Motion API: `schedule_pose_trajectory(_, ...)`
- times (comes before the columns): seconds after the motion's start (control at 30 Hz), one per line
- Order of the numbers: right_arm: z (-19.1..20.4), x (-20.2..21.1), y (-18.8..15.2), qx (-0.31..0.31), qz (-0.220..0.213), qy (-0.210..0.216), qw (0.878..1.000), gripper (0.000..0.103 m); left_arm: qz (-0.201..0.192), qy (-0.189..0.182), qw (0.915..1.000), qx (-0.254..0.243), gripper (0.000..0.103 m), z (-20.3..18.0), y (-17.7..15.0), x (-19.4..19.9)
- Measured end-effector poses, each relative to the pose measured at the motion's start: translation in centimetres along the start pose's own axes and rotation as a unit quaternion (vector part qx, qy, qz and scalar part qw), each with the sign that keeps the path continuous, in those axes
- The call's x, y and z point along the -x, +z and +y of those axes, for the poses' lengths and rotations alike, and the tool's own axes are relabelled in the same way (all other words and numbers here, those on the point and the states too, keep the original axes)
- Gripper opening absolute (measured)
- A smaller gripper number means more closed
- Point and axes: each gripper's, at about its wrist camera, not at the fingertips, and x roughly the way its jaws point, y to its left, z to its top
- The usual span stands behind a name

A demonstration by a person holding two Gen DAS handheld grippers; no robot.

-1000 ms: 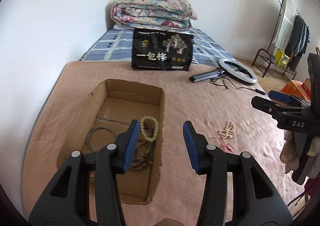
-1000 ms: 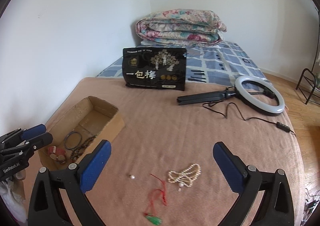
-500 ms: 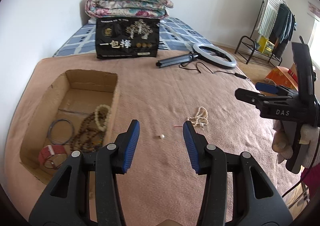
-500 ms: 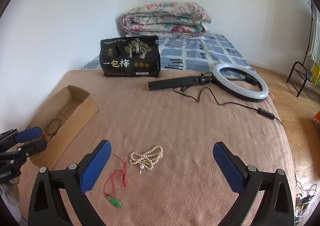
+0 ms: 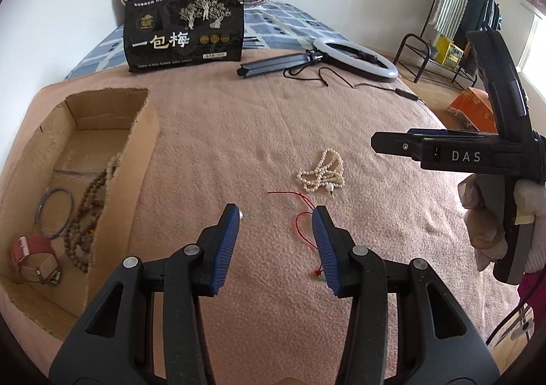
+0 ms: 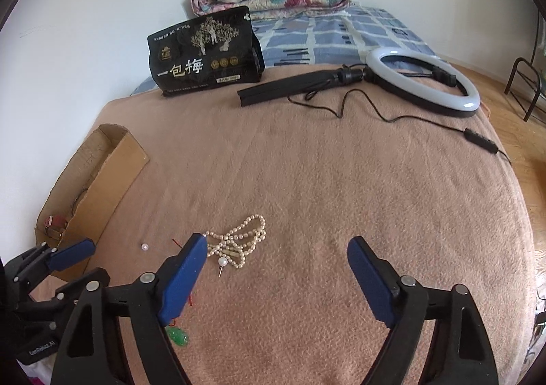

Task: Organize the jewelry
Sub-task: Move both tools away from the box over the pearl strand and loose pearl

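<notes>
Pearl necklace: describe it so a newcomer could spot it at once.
Start at the cardboard box on the pink blanket; the pearl necklace lies loose on the blanket beside it. It is a bunched heap of cream beads, unlike the thin red cord and lone loose pearl nearby.

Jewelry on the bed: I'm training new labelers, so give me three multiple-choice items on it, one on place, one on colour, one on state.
1. Where does the pearl necklace lie?
A. in the cardboard box
B. on the pink blanket
C. on the ring light

2. What colour is the watch strap in the cardboard box?
A. red
B. green
C. black

3. How is the left hand-held gripper?
A. shut on the cord
B. open, holding nothing
C. shut on a pearl

Answers: 1 B, it rests on the blanket outside the box; 2 A, the watch has a red strap; 3 B, its jaws stand apart above the blanket.
</notes>
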Motion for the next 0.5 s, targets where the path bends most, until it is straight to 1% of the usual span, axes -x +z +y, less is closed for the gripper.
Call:
schedule_pose_trajectory(0.03,0.0,-0.2,0.0,0.001,0.003,0.002,1.000,0.080,0.003,0.001,1.0000,0.000,0.039,0.0,0.0,-0.4)
schedule_pose_trajectory(0.07,0.0,-0.5,0.0,0.003,0.006,0.004,1.000,0.078,0.006,0.001,1.0000,0.001,0.036,0.0,0.0,-0.7)
schedule_pose_trajectory(0.13,0.0,-1.1,0.0,0.003,0.013,0.010,1.000,0.074,0.011,0.002,0.9999,0.001,0.036,-0.1,-0.1,-1.4)
schedule_pose_trajectory(0.2,0.0,-1.5,0.1,0.003,0.018,0.016,1.000,0.073,0.014,0.002,0.9999,-0.003,0.036,-0.2,-0.2,-2.0)
schedule_pose_trajectory(0.3,0.1,-2.3,0.1,0.005,0.025,0.022,0.999,0.069,0.019,0.006,0.9998,-0.010,0.032,-0.2,-0.5,-2.8)
schedule_pose_trajectory(0.5,0.2,-3.7,0.2,0.006,0.039,0.031,0.999,0.063,0.026,0.008,0.9996,-0.008,0.031,0.2,-0.7,-3.9)
